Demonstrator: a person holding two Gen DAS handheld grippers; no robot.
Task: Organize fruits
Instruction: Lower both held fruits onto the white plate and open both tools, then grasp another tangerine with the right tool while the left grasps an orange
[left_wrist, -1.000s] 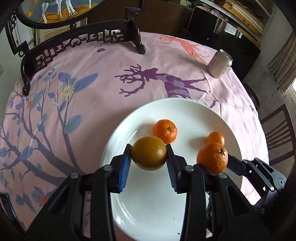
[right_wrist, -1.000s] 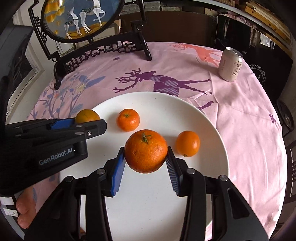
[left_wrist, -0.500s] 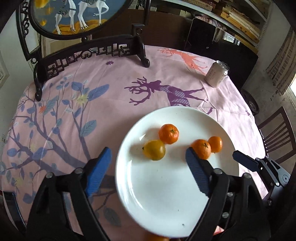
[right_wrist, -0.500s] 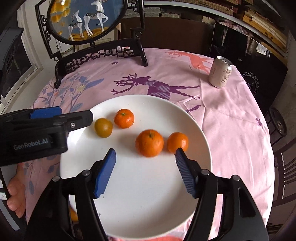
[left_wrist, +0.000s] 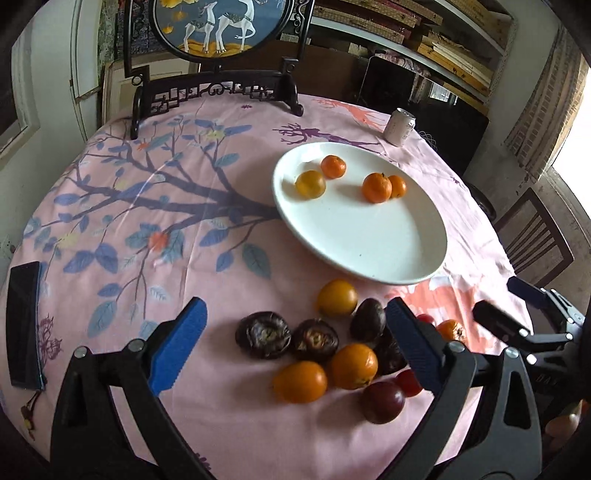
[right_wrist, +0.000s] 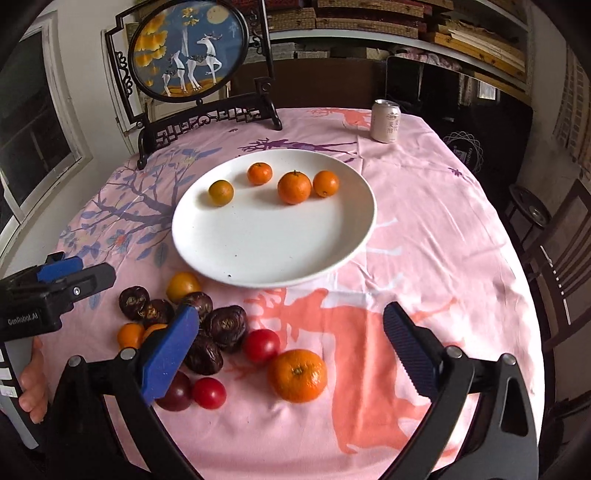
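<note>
White plate (right_wrist: 207, 254) on a pink printed tablecloth (right_wrist: 424, 229) holds four citrus fruits; both grippers hang wide and empty over the loose fruit pile.

Left gripper (left_wrist: 295, 339): blue pads spread and opening further, nothing clamped; below the gap lie dark wrinkled fruits (left_wrist: 264, 334) and a yellow-orange fruit (left_wrist: 300, 381). Right gripper (right_wrist: 291, 343): jaws likewise opening, gripping nothing; a mandarin (right_wrist: 297, 375) and a red tomato (right_wrist: 260, 346) sit on the cloth between its pads. On the plate's far half: a yellowish orange (right_wrist: 221, 192), a small mandarin (right_wrist: 259, 173), a larger orange (right_wrist: 294, 187) touching or just beside another small one (right_wrist: 325, 183). A drink can (right_wrist: 386, 120) stands upright near the far table edge, a framed deer screen (right_wrist: 188, 51) at the back, a dark phone (left_wrist: 24, 317) at the left edge.
</note>
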